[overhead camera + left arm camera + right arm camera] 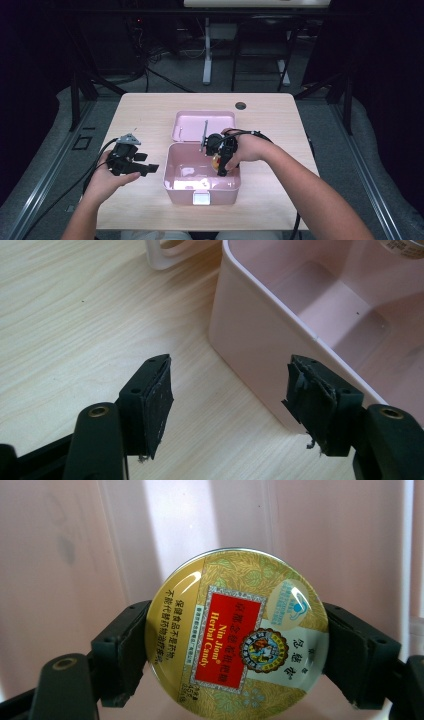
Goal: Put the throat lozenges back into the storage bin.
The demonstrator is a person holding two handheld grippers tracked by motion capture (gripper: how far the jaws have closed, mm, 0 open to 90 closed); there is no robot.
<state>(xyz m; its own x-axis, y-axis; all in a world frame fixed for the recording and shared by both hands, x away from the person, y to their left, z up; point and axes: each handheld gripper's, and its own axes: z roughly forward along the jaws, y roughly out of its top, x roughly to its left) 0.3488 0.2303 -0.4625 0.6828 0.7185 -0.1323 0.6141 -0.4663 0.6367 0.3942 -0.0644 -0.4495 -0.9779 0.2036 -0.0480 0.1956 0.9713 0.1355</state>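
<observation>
Right gripper [235, 645] clamps a round candy tin [236, 630], probably just inside the pink box [172, 182]; left gripper [227, 390] gapes empty beside it.

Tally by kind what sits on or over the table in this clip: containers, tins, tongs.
Pink box, open, with its hinged lid lying back: 1
Round gold herbal candy tin, clamped in the right tongs over the box: 1
Tongs, counting the left tongs, open beside the box: 2
Total: 4

Black grippers, left [150, 169] and right [220, 170], have brass-ringed screws, frayed pads, trailing black cables.
</observation>
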